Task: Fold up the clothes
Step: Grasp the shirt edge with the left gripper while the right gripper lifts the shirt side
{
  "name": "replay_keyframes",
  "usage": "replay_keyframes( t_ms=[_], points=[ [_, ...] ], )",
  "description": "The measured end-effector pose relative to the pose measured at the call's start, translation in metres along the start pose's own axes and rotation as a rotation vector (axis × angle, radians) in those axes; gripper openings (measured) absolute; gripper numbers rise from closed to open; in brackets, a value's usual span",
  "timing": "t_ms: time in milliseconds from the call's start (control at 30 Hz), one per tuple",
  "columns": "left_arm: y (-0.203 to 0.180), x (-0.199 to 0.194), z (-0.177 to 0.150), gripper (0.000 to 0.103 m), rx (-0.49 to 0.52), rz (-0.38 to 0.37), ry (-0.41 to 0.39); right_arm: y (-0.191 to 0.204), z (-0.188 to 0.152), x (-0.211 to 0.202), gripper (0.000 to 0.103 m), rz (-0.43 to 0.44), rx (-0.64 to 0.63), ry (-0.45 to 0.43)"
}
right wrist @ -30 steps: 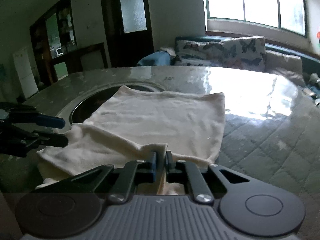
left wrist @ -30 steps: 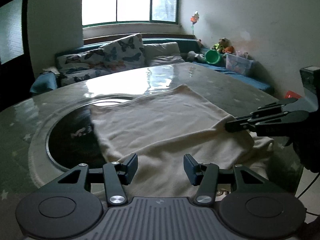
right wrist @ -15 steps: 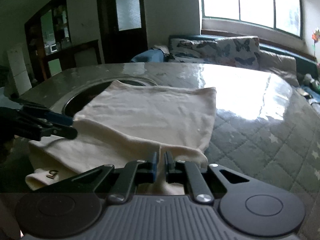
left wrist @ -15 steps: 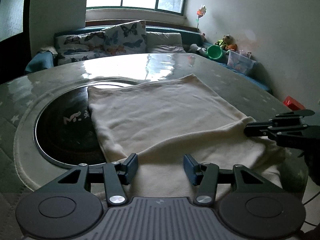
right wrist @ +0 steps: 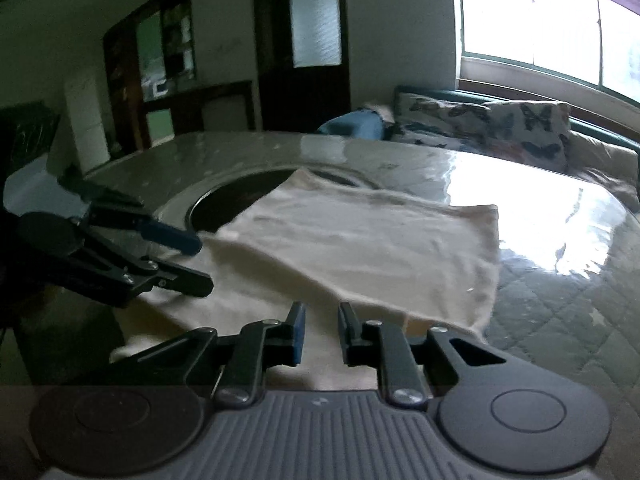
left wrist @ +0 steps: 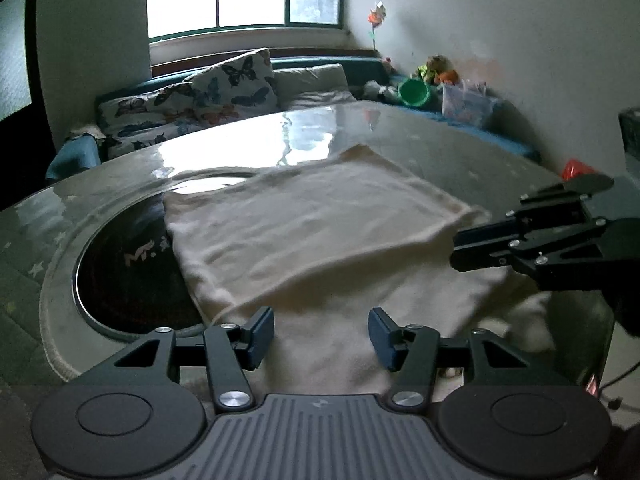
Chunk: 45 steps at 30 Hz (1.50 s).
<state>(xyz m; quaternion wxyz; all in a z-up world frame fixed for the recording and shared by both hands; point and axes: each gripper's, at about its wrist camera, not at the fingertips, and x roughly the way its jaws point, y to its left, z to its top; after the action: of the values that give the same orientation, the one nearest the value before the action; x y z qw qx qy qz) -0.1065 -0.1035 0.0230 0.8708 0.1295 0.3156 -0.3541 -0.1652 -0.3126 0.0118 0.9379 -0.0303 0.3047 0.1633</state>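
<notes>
The left hand-held gripper (left wrist: 321,334) is pointing down over the cream cloth (left wrist: 320,224) with its jaws apart and empty. The right hand-held gripper (right wrist: 321,330) is opening, letting go of the cloth, which is lying folded on the table (right wrist: 560,300).

Right gripper (right wrist: 321,334) jaws opening, over the near fold of the cream knit garment (right wrist: 360,248), pads clear of the cloth. Garment lies folded on the round quilted grey table (right wrist: 560,300). Left gripper (right wrist: 198,264) parted at its left edge.

Bare tabletop (right wrist: 560,300) lies clear beyond the cream garment (left wrist: 320,232).
</notes>
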Motion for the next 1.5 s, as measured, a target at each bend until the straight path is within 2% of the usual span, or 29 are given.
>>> replay_keyframes(
  t_ms=[100, 333, 533, 633, 800, 1000, 1100, 1200, 1267, 1333, 1367, 1400, 1500],
  points=[
    [-0.001, -0.002, -0.005, 0.056, 0.010, 0.002, 0.000, 0.004, -0.008, 0.004, 0.019, 0.008, -0.028, 0.037],
    [-0.008, -0.022, -0.012, 0.057, 0.052, 0.006, -0.020, 0.006, -0.011, -0.016, 0.025, 0.006, -0.072, 0.029],
    [-0.023, -0.025, -0.029, 0.058, 0.160, 0.028, 0.023, 0.009, -0.017, -0.018, 0.027, 0.006, -0.109, 0.040],
    [-0.026, -0.034, -0.033, 0.058, 0.192, 0.018, 0.016, 0.009, -0.015, -0.028, 0.036, 0.010, -0.124, 0.037],
    [-0.036, -0.052, -0.044, 0.058, 0.330, -0.011, -0.002, 0.010, -0.018, -0.051, 0.039, 0.019, -0.186, 0.049],
    [-0.057, -0.057, -0.061, 0.058, 0.507, -0.049, -0.001, 0.011, -0.024, -0.068, 0.044, 0.012, -0.245, 0.088],
    [-0.063, -0.053, -0.061, 0.058, 0.537, -0.051, -0.022, 0.013, -0.028, -0.070, 0.049, 0.016, -0.269, 0.108],
    [-0.066, -0.048, -0.059, 0.058, 0.550, -0.063, -0.038, 0.014, -0.032, -0.070, 0.050, 0.017, -0.296, 0.125],
    [-0.067, -0.044, -0.059, 0.053, 0.561, -0.070, -0.049, 0.015, -0.034, -0.072, 0.050, 0.018, -0.304, 0.128],
    [-0.068, -0.041, -0.058, 0.034, 0.563, -0.075, -0.051, 0.015, -0.035, -0.074, 0.050, 0.021, -0.309, 0.126],
    [-0.067, -0.040, -0.057, 0.029, 0.559, -0.078, -0.049, 0.015, -0.035, -0.075, 0.051, 0.022, -0.312, 0.126],
    [-0.067, -0.039, -0.057, 0.020, 0.552, -0.082, -0.050, 0.014, -0.035, -0.075, 0.051, 0.020, -0.316, 0.127],
    [-0.065, -0.038, -0.054, 0.014, 0.522, -0.074, -0.075, 0.014, -0.036, -0.076, 0.051, 0.018, -0.330, 0.131]
  ],
)
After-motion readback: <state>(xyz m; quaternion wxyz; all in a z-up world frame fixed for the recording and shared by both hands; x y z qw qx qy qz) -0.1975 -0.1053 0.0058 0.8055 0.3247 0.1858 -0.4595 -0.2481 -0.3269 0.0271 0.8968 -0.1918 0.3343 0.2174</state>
